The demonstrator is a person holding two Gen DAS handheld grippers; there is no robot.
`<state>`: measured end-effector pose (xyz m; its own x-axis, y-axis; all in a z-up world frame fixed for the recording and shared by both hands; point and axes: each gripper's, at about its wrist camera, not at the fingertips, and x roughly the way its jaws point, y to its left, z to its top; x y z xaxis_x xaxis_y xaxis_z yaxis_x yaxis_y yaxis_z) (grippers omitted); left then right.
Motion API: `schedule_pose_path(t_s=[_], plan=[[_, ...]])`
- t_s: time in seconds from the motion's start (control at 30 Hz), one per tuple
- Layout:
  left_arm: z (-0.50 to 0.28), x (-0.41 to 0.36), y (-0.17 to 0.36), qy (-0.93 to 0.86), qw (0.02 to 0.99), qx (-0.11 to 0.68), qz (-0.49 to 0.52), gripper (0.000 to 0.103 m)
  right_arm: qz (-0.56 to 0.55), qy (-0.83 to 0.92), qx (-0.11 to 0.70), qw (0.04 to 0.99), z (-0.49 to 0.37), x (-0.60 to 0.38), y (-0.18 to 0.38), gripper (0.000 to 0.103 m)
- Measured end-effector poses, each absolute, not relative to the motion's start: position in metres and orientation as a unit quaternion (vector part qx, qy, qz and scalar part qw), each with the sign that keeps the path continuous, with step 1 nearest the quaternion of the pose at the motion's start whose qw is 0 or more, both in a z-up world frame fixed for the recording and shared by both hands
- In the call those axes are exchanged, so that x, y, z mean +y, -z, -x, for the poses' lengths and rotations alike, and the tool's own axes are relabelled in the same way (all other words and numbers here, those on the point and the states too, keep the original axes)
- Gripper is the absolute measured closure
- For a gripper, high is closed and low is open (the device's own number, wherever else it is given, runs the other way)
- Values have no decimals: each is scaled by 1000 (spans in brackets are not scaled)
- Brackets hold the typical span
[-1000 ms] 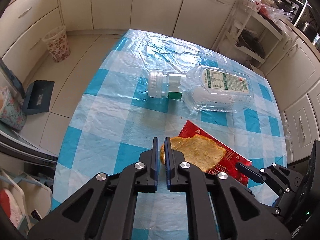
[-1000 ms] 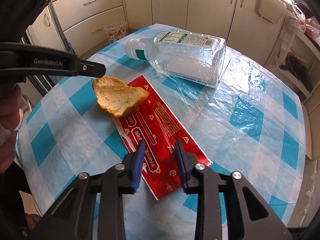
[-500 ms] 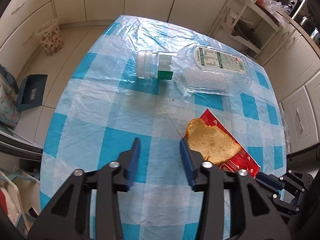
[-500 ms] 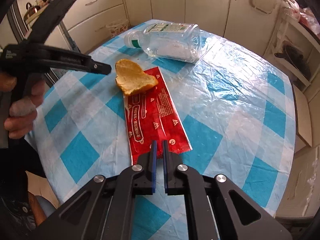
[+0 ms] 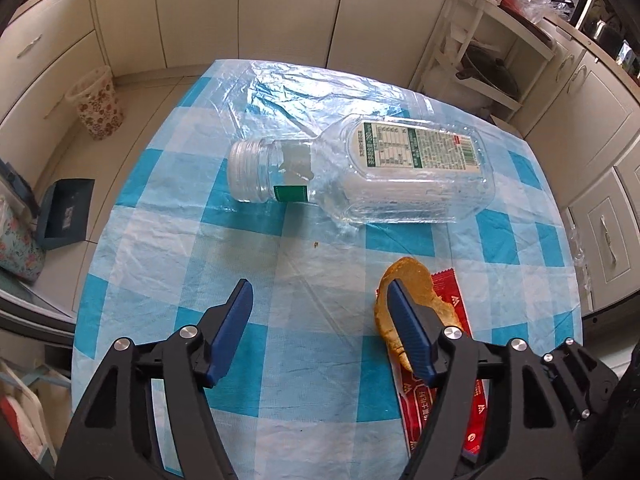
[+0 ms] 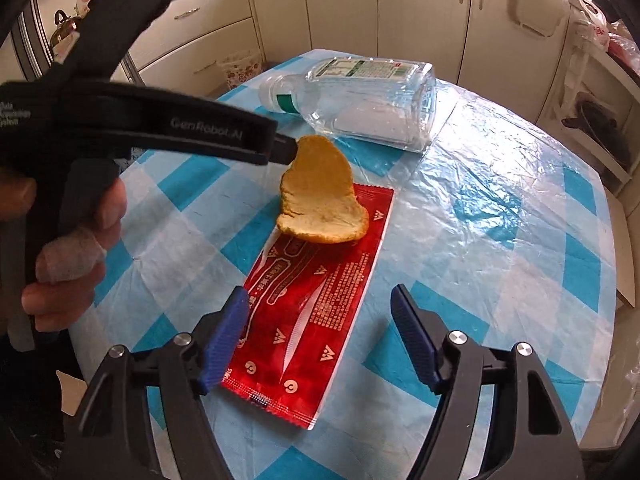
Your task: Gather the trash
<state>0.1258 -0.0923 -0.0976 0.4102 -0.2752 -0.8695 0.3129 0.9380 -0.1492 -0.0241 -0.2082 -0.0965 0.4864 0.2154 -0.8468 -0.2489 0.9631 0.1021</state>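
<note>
Both hand-held grippers, left (image 5: 316,308) and right (image 6: 318,312), have just spread apart, empty. The right one, closing on the red wrapper (image 6: 308,320), could tip the peel (image 6: 320,196) off.

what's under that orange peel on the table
The orange peel rests with its near edge on the far end of the red wrapper; its far part hangs over the checked tablecloth. The wrapper's print beneath the peel is covered.

text: "GenRobot.AI" | on: left tool (image 6: 294,148) arm; other print unreadable
</note>
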Motion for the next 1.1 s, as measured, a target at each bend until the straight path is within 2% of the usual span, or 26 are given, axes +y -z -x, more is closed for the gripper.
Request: schedule_pose_path(t_s=[0.1, 0.13, 0.17, 0.23, 0.27, 0.33, 0.37, 0.4, 0.43, 0.47, 0.5, 0.53, 0.57, 0.67, 1.0, 1.1], plan=[[-128, -96, 95, 183, 840, 511, -19, 35, 36, -139, 484, 863, 22, -202, 101, 36], [-129, -98, 95, 185, 839, 512, -21, 34, 47, -142, 483, 863, 22, -199, 101, 44], [-129, -100, 96, 188, 837, 513, -21, 34, 53, -148, 482, 862, 22, -197, 100, 49], [-129, -106, 99, 195, 834, 516, -27, 34, 57, -157, 483, 860, 22, -196, 99, 66], [-128, -109, 101, 198, 832, 517, -31, 34, 58, -161, 483, 859, 24, -197, 99, 70], [-125, -115, 105, 206, 827, 521, -41, 34, 63, -172, 485, 855, 27, -197, 98, 87], [-123, -118, 106, 209, 824, 525, -50, 34, 68, -175, 486, 854, 29, -197, 98, 90], [-120, -119, 107, 213, 822, 525, -58, 35, 72, -177, 487, 852, 32, -198, 98, 91], [-116, -121, 107, 218, 821, 523, -67, 39, 74, -179, 487, 852, 35, -199, 98, 93], [-112, -122, 105, 221, 822, 520, -73, 54, 76, -181, 488, 851, 38, -198, 97, 94], [-108, -122, 104, 223, 822, 519, -80, 62, 78, -182, 487, 851, 41, -200, 97, 96], [-106, -120, 102, 223, 821, 519, -83, 77, 78, -180, 487, 851, 43, -202, 96, 98], [-104, -117, 101, 221, 821, 520, -83, 86, 77, -180, 488, 851, 45, -205, 96, 98], [-102, -105, 98, 224, 816, 529, -69, 96, 77, -174, 487, 852, 52, -211, 93, 99], [-96, -67, 102, 244, 790, 563, 3, 99, 81, -143, 486, 858, 71, -227, 85, 100], [-93, -65, 108, 244, 781, 574, 8, 94, 70, -132, 494, 856, 75, -234, 85, 99]])
